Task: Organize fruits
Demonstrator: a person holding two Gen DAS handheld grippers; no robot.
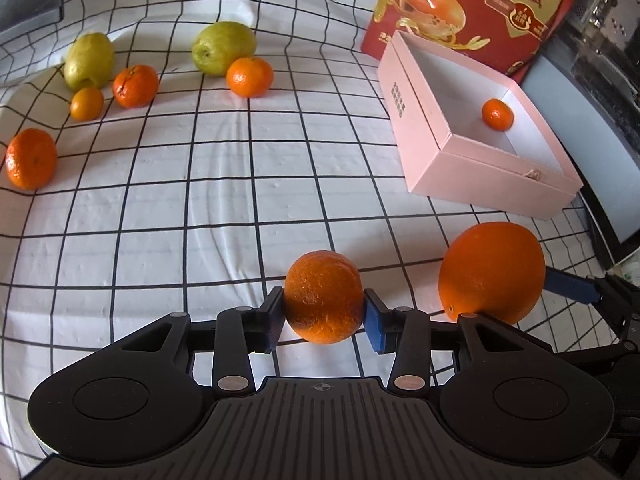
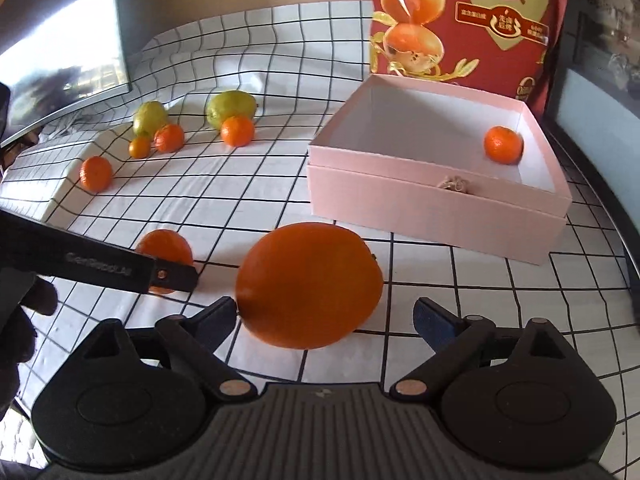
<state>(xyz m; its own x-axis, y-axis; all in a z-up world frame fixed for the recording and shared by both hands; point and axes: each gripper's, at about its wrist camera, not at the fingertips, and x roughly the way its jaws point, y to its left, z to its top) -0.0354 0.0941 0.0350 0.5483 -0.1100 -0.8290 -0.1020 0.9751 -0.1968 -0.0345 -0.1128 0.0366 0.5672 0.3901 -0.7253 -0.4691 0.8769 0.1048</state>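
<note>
My left gripper [image 1: 324, 312] is shut on a small orange [image 1: 323, 296], just over the checked cloth. My right gripper [image 2: 324, 312] is open around a large orange [image 2: 308, 286]; its left finger touches the fruit, its right finger stands apart. The large orange also shows in the left wrist view [image 1: 492, 272]. The pink box [image 2: 400, 196] lies beyond, open, with one tangerine [image 2: 503, 145] in its far right corner. The box also shows in the left wrist view [image 1: 460, 160]. Several tangerines [image 1: 250, 77] and two green pears [image 1: 223, 47] lie far left on the cloth.
A red snack bag [image 2: 468, 20] stands behind the box. A dark screen [image 2: 64, 64] leans at the far left. The table's edge runs along the right [image 2: 600, 208]. The left gripper's finger [image 2: 172, 276] crosses the right wrist view.
</note>
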